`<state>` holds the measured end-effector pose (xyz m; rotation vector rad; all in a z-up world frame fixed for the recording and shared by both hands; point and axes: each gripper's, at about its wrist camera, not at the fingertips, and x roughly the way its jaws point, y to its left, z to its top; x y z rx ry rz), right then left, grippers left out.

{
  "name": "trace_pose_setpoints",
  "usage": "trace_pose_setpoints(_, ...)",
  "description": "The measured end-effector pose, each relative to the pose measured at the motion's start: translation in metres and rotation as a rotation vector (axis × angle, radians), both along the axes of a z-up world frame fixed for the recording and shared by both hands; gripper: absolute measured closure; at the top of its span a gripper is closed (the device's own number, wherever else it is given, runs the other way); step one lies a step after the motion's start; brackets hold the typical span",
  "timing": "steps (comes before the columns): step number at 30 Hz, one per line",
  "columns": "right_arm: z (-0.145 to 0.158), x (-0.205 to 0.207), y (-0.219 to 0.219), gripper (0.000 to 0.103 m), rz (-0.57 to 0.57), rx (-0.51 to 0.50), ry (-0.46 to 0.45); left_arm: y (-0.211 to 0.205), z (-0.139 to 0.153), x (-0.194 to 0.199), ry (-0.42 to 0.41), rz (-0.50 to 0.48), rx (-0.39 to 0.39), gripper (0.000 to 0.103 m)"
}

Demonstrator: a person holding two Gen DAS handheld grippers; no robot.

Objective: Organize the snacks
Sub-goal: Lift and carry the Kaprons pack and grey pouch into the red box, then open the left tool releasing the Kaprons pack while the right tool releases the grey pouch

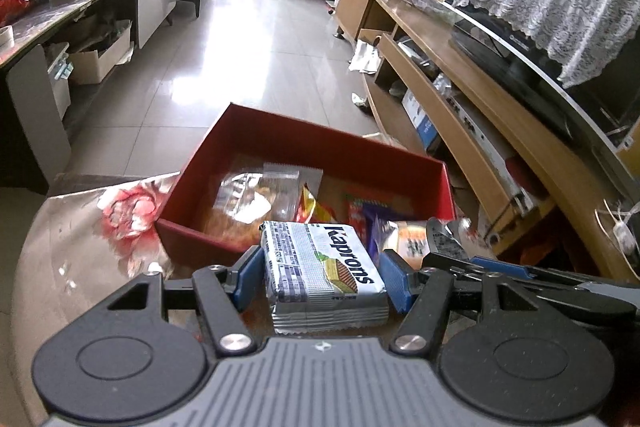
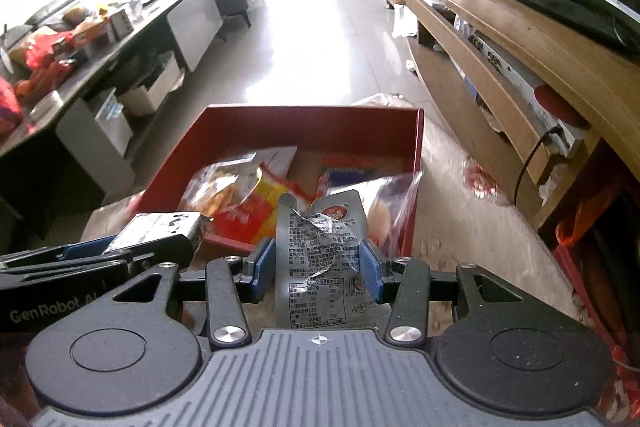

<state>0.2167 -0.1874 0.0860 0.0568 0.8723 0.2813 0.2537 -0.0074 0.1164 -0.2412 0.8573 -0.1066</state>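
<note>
In the left wrist view, the left hand-held gripper is clamped on a wafer pack. The blue pads press its two long sides, so its long axis runs away from the camera, toward the red box. The printed name faces up. The pack hangs just before the near wall of the box, and the gripper tilts downward. The box stands on a counter with a flower pattern, and it already holds several snack bags. There is free surface left of the box.

In the right wrist view, the right hand-held gripper is clamped on a silver pouch. The pouch stands upright with its crumpled top edge pointing to the box. The left gripper with the wafer pack is just beside it on the left. Right of the box the counter is free up to its edge.
</note>
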Motion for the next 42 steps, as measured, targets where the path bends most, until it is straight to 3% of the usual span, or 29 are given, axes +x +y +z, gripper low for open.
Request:
trace_pose_setpoints(14, -0.029, 0.062, 0.01, 0.049, -0.039, -0.02, 0.037, 0.005, -0.039, 0.061, 0.038, 0.05, -0.005, 0.038)
trace_pose_setpoints(31, -0.046, 0.084, 0.021, 0.045, -0.036, -0.093, 0.0, 0.006, -0.063, 0.082, 0.074, 0.103, 0.003, 0.039)
trace_pose_setpoints(42, -0.046, 0.086, 0.019, 0.031, -0.042, -0.125, -0.026, 0.007, -0.06, 0.081, 0.08, 0.112, 0.003, 0.036)
